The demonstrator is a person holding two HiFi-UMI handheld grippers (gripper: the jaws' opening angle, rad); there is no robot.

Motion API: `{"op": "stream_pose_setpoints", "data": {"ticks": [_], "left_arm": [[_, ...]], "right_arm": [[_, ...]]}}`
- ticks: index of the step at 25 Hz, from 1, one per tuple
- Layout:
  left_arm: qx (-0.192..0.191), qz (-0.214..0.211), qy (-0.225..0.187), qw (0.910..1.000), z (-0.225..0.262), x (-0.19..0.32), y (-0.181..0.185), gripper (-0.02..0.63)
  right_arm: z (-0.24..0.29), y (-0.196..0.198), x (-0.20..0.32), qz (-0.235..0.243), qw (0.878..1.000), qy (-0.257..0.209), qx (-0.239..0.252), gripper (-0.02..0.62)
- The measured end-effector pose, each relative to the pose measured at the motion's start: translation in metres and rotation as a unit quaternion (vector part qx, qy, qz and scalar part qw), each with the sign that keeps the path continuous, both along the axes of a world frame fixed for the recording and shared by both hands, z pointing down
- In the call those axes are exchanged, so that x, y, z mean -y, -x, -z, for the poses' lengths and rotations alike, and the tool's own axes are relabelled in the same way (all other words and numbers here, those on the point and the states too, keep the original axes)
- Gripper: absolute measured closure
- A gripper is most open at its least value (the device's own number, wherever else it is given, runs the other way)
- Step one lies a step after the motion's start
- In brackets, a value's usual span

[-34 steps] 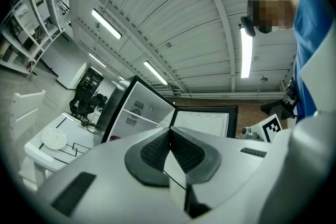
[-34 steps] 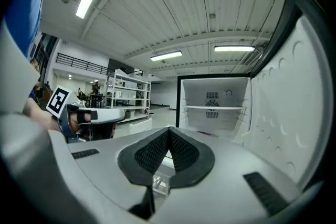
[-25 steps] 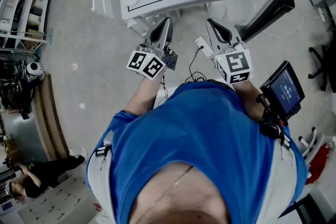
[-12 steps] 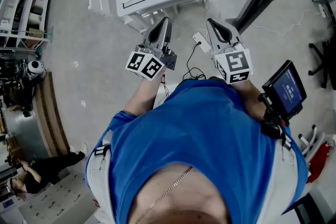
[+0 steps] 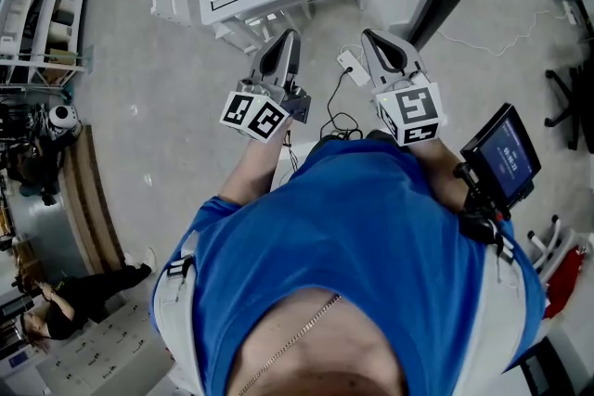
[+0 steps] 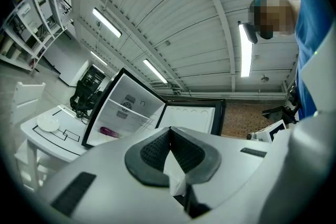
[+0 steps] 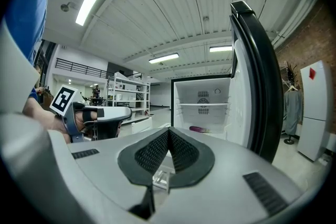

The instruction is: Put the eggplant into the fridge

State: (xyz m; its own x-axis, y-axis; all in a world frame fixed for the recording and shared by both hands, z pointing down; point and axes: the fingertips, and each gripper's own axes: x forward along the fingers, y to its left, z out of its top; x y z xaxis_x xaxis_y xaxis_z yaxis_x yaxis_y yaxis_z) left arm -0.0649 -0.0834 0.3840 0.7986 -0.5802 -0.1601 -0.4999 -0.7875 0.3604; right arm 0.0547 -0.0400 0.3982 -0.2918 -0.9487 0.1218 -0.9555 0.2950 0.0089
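Left gripper point(image 6: 169, 130): the fingers are pressed together and nothing is held between them; it is carried near the person's body.
Right gripper point(image 7: 169, 131): the fingers are shut tight and nothing is gripped; it is held just right of the left gripper.
Eggplant point(image 7: 198, 129): it is seen lying inside the fridge point(image 7: 202, 97), on the bottom level under the shelf, far from both grippers.
Fridge door point(image 7: 252, 86): it is swung wide open to the right.
Table point(image 6: 58, 136): it is placed left of the fridge, and a plate point(image 6: 47, 123) is set on it.
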Motion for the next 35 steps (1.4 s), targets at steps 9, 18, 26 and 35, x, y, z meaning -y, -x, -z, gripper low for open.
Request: {"op": "stream_pose_setpoints", "data": {"ticks": [9, 18, 26, 35], "left_arm": [[0.002, 0.002, 0.005, 1.0000, -0.0032, -0.0041, -0.0014, 0.597], [0.003, 0.003, 0.006, 1.0000, -0.0048, -0.0063, -0.0024, 0.597], [0.003, 0.001, 0.005, 1.0000, -0.0016, -0.0051, -0.0009, 0.597], [0.003, -0.003, 0.003, 1.0000, 0.0024, -0.0025, -0.0016, 0.597]], "right_arm": [[-0.0031, -0.0027, -0.0026, -0.001, 1.000, 0.001, 0.003, 0.594], [-0.0039, -0.0025, -0.0036, 0.001, 1.000, 0.003, 0.002, 0.594], [-0.0009, 0.0010, -0.0013, 0.002, 1.000, 0.001, 0.001, 0.594], [0.0040, 0.0020, 0.0017, 0.002, 1.000, -0.003, 0.000, 0.594]]}}
